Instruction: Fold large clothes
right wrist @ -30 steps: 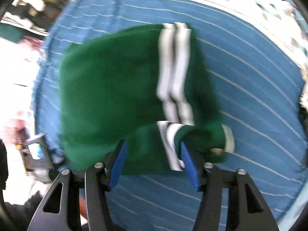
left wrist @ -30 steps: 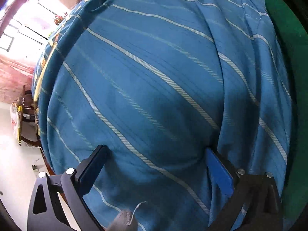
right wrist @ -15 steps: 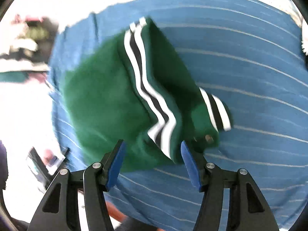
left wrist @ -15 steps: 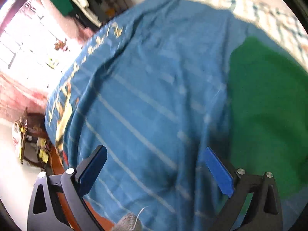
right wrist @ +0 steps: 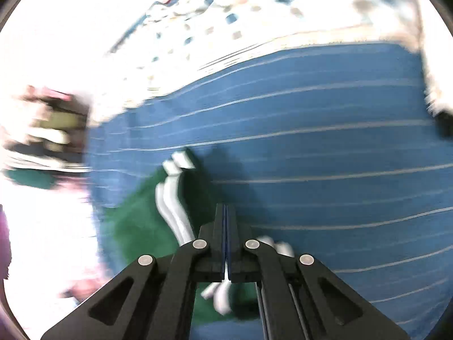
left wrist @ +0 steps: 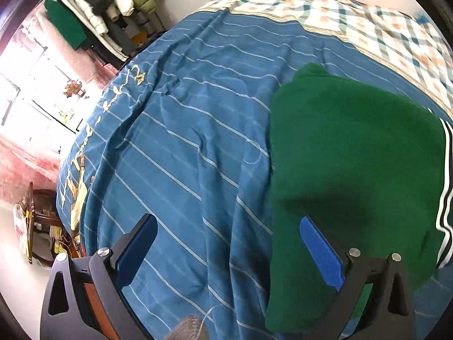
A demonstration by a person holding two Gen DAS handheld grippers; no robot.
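Observation:
A green garment point(left wrist: 354, 153) with white and black stripes lies folded on the blue striped bedspread point(left wrist: 192, 130), right of centre in the left wrist view. My left gripper point(left wrist: 229, 243) is open and empty above the bedspread, its right finger over the garment's near edge. In the blurred right wrist view, my right gripper point(right wrist: 225, 212) is shut with nothing between its pads. The green garment point(right wrist: 136, 226) with its white stripes lies below and left of it on the bedspread point(right wrist: 325, 155).
A checked quilt point(left wrist: 354, 25) lies at the far side of the bed. A rack of hanging clothes point(left wrist: 107, 19) stands beyond the bed's far left corner. A small wooden table point(left wrist: 36, 221) stands by the bed's left edge.
My left gripper has pulled back and up from the bedspread, bringing the garment into view. My right gripper has closed from open and lifted away from the garment.

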